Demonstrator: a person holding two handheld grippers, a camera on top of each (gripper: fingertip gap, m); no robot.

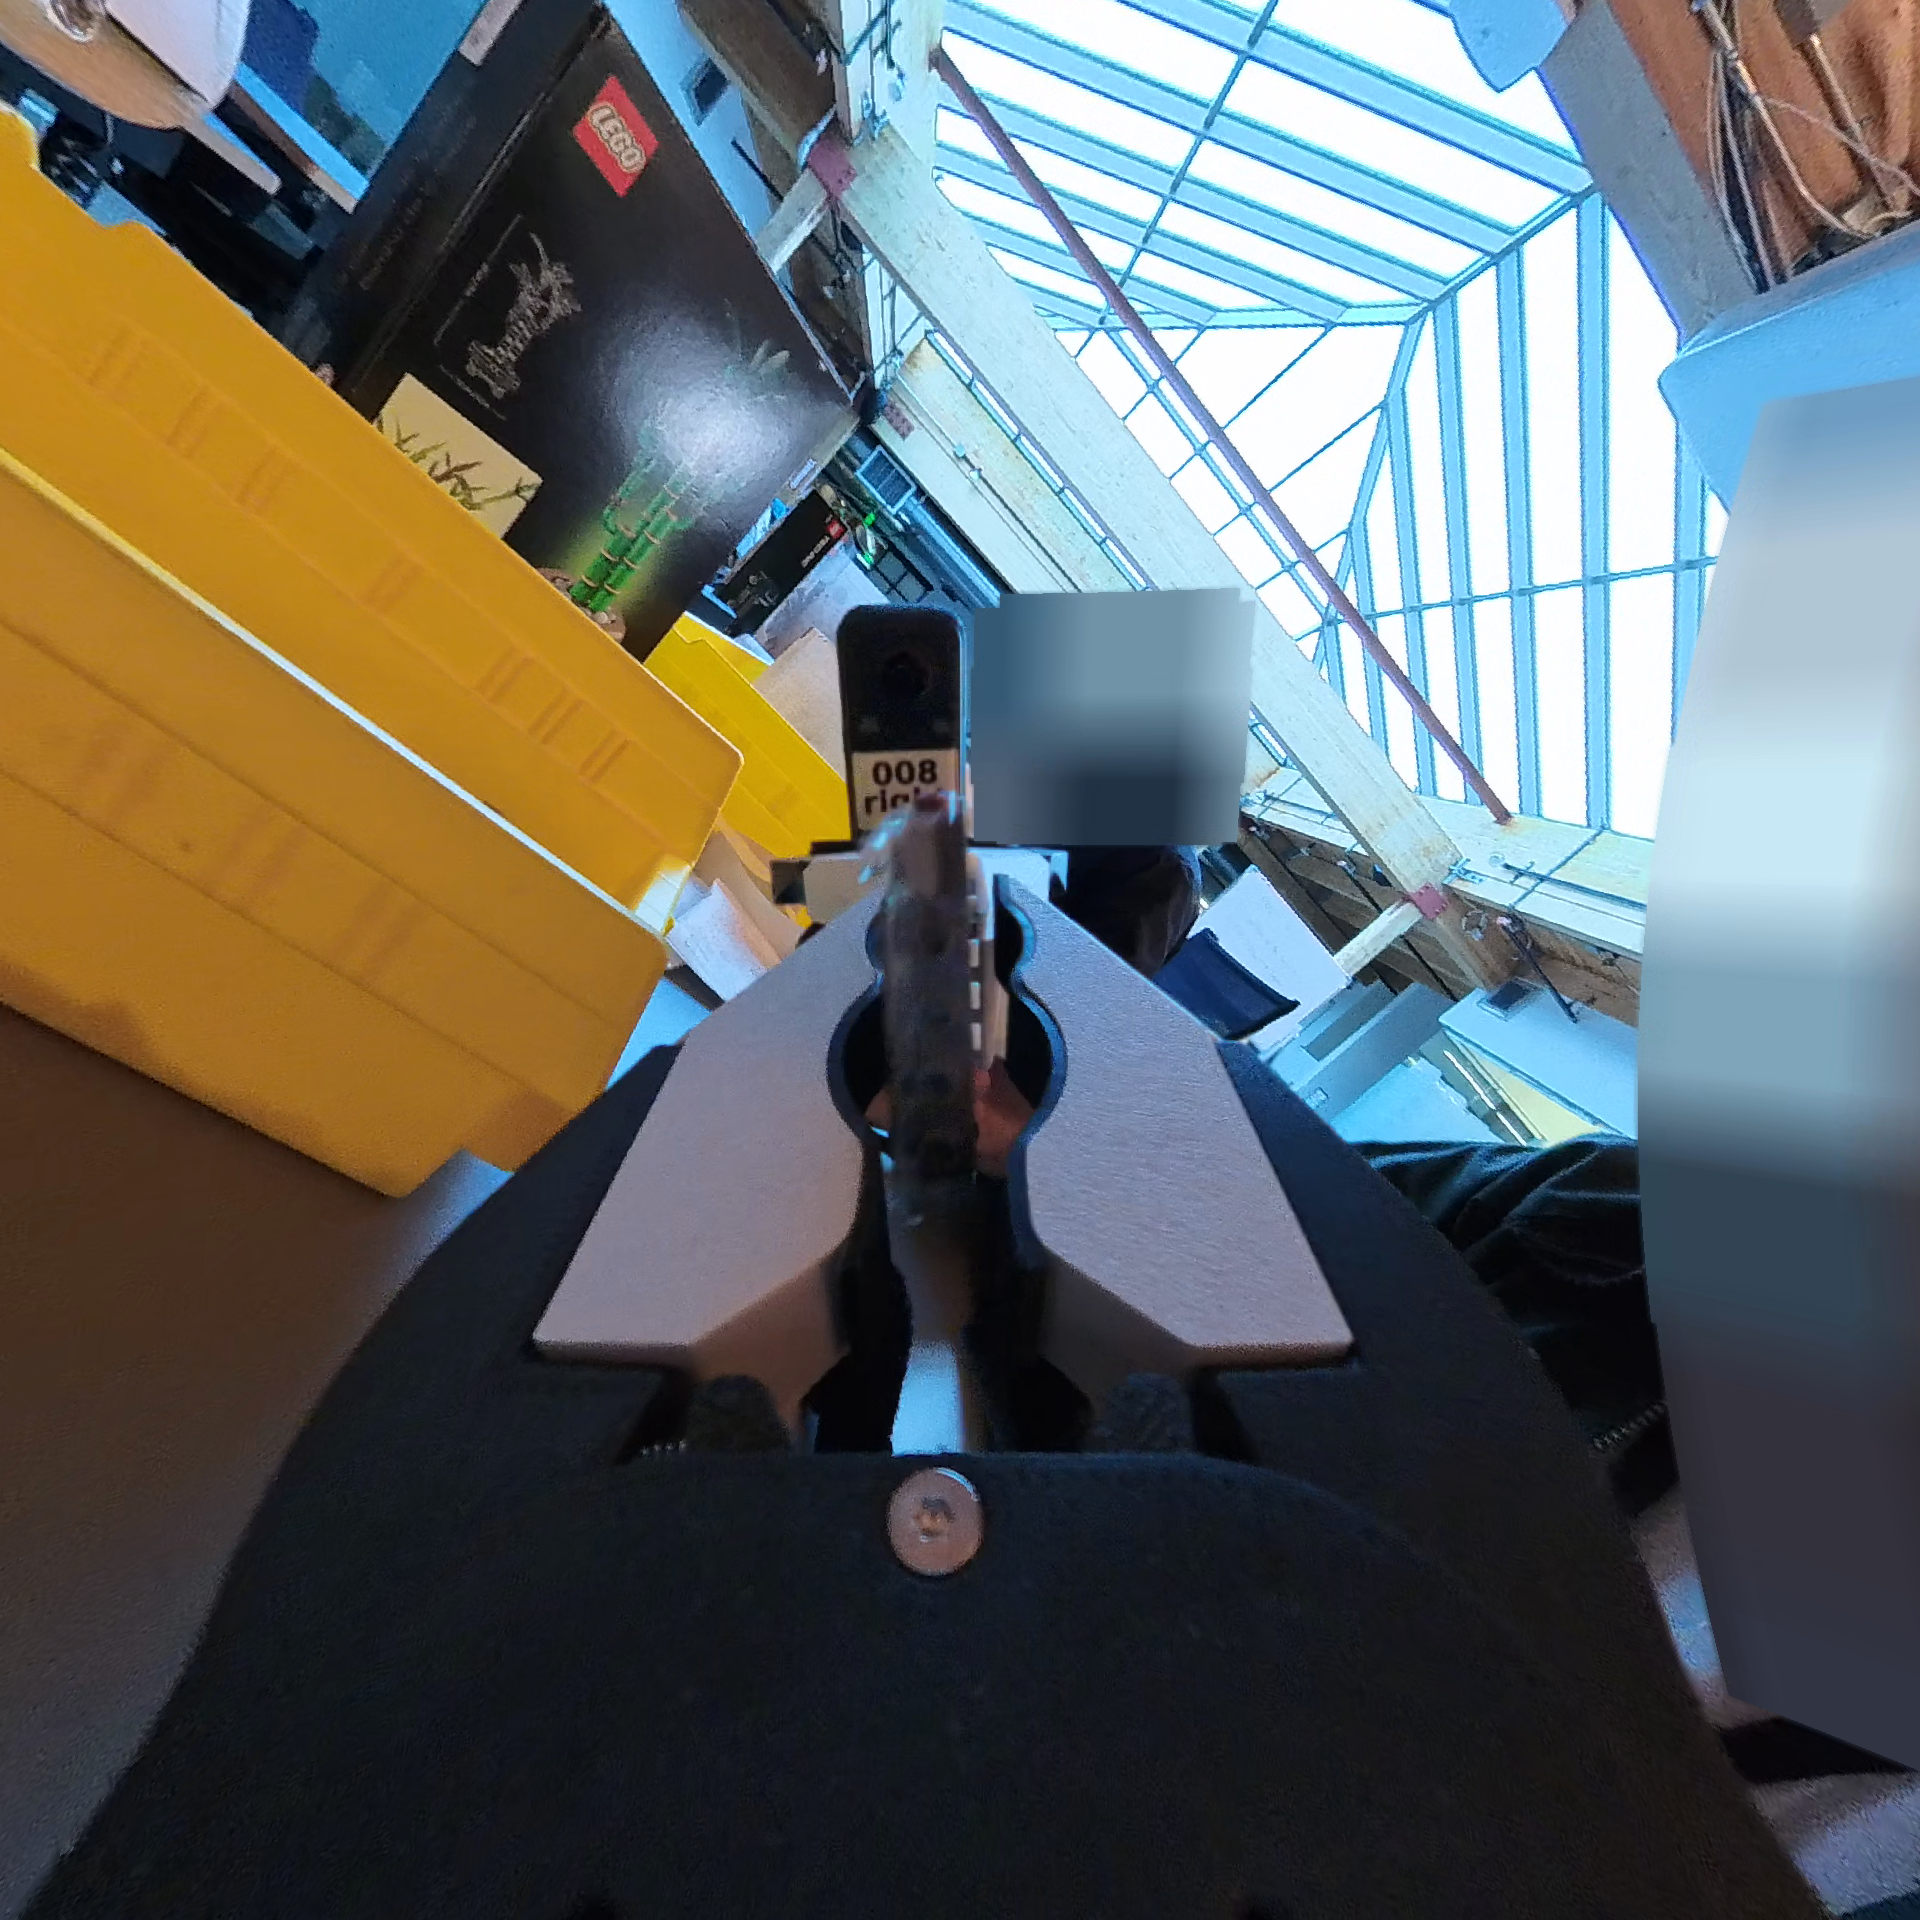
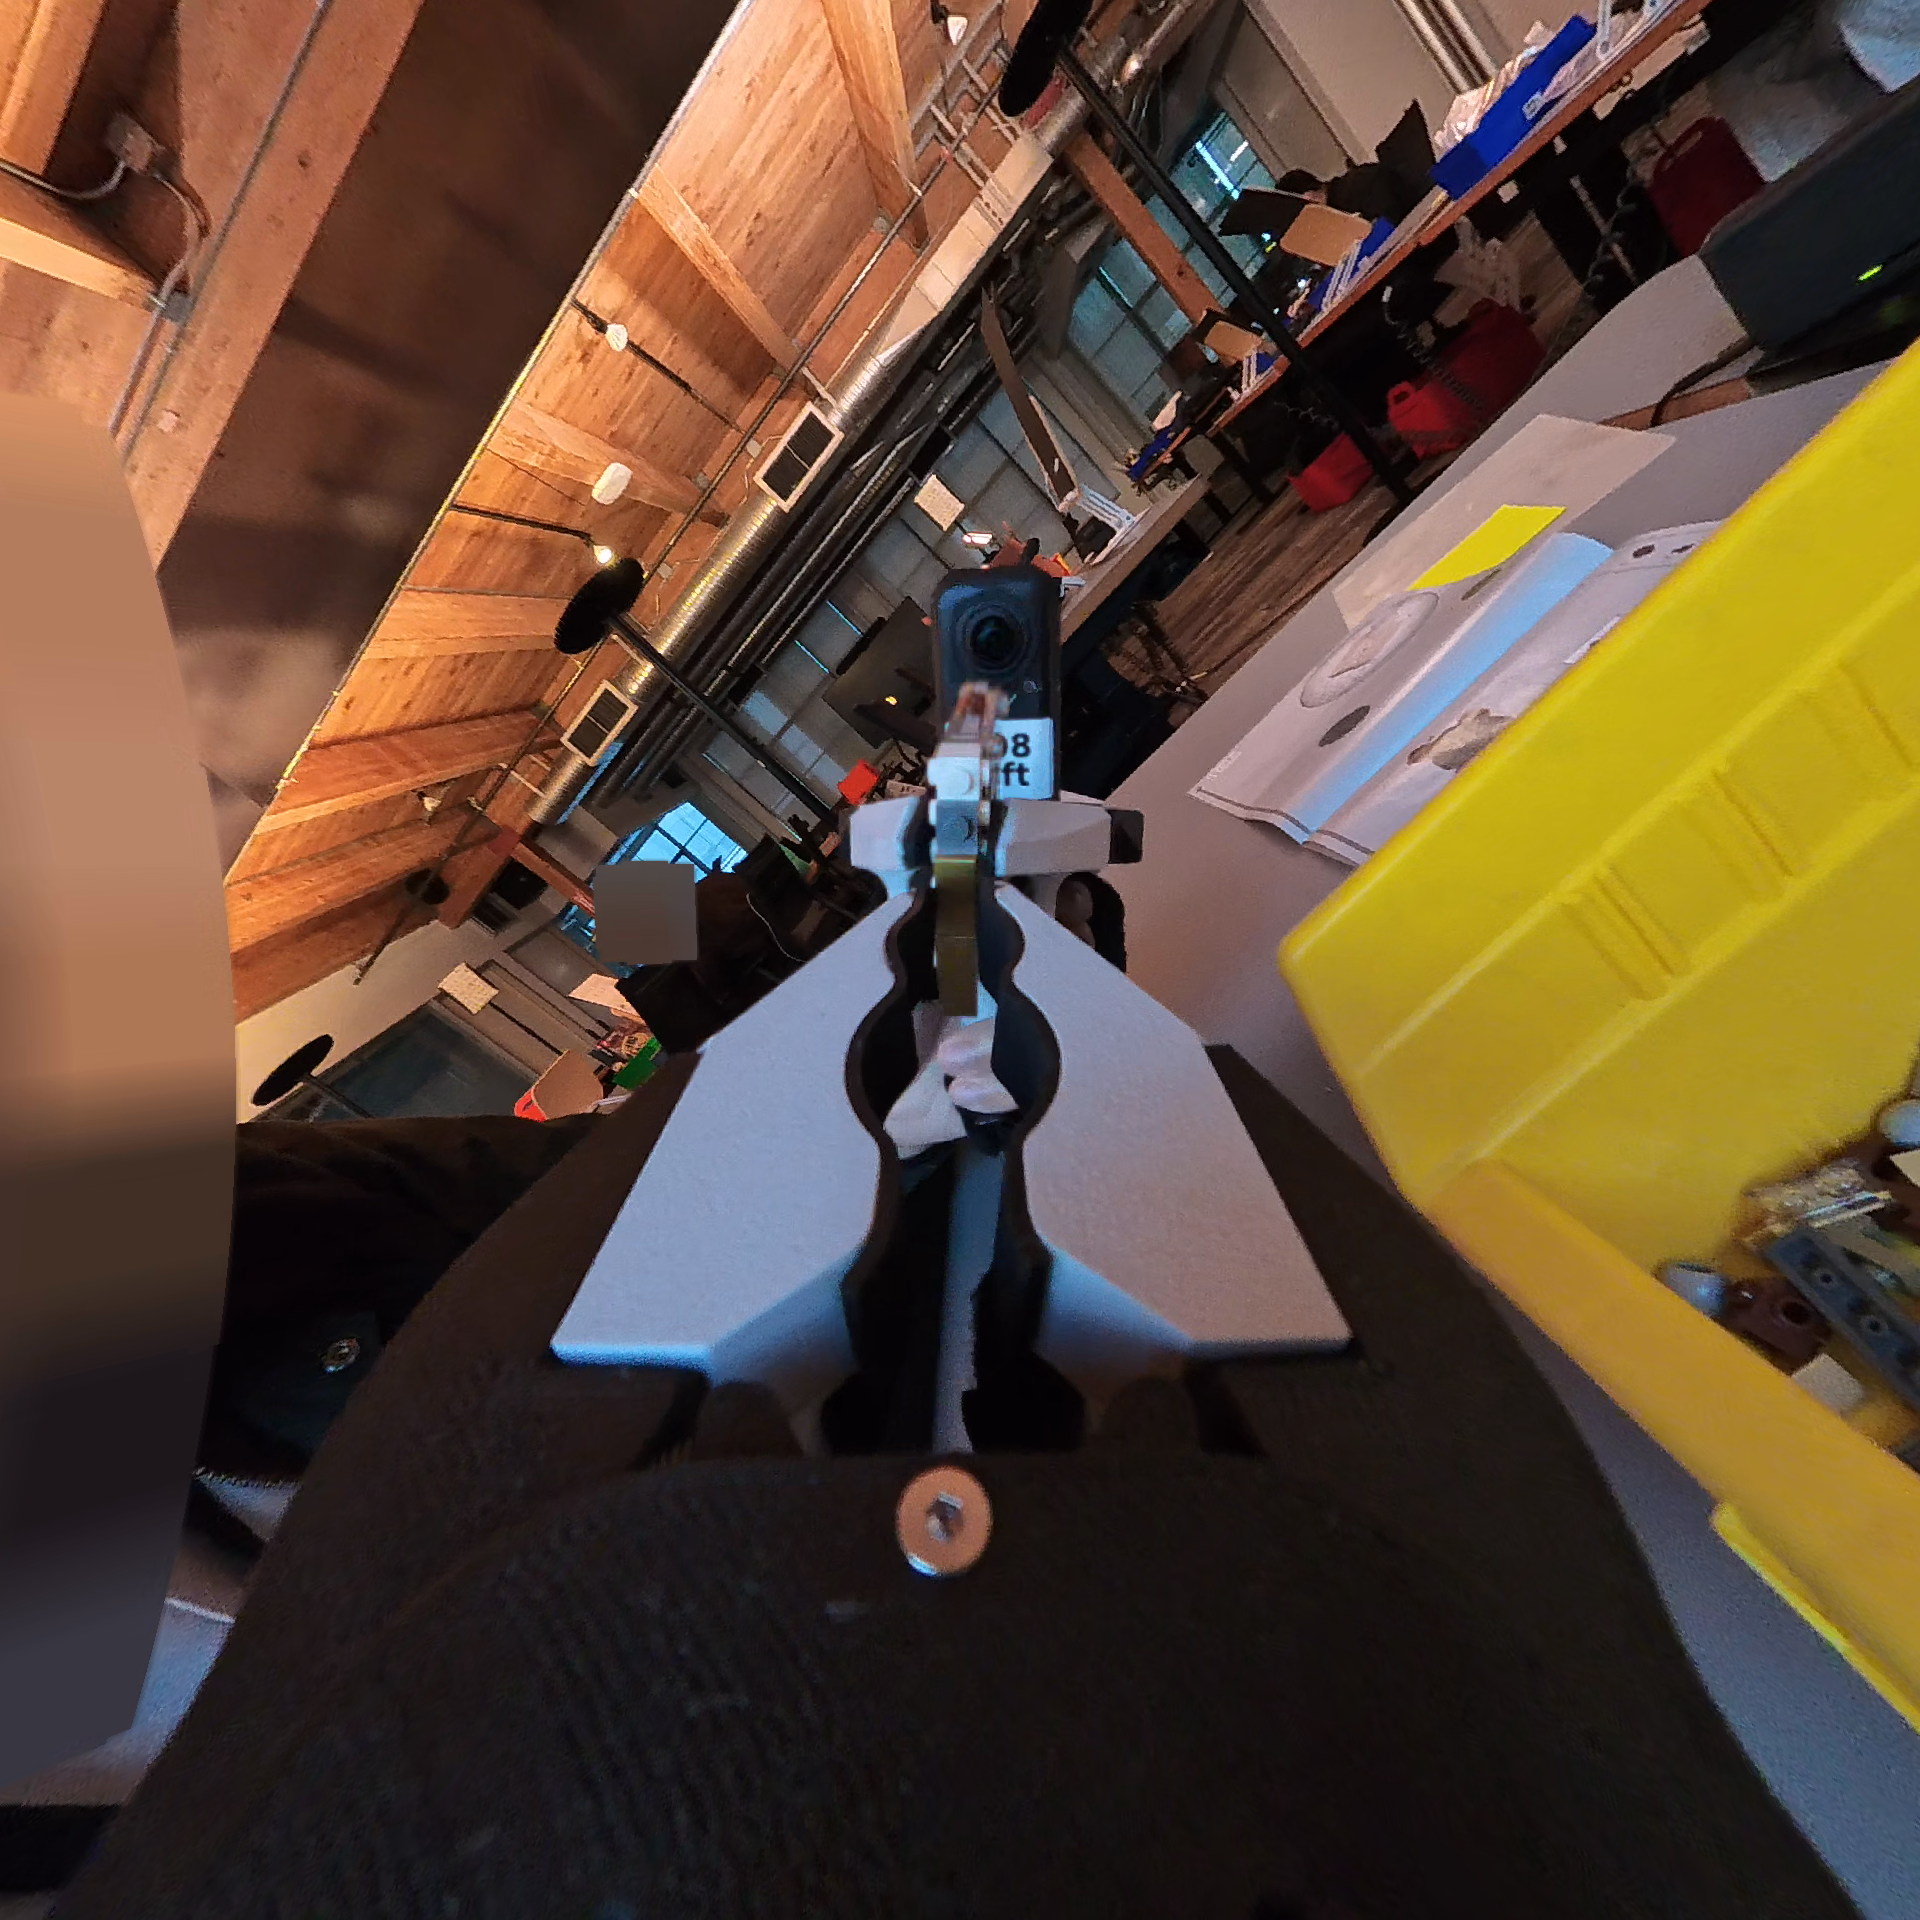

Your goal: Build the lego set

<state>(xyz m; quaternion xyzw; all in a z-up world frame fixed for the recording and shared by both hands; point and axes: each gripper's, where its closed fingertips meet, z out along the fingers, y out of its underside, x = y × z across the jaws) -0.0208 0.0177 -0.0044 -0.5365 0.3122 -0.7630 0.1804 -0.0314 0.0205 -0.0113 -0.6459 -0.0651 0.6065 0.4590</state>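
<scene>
Where both grippers meet tip to tip, piece shapes blur | left gripper [image 1: 940, 914] fingers clamp dark strip [image 1: 928, 997] | right gripper [image 2: 961, 914] fingers clamp olive-white piece [image 2: 958, 935]

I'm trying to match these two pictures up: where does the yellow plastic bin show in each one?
Left wrist view: the yellow bin fills the left side, tilted, beside the left gripper, which is shut on a dark lego piece.
Right wrist view: the yellow bin fills the right side, loose lego parts inside it.
Shared landmark: each view shows the other gripper's camera straight ahead, the two tips meeting.
</scene>
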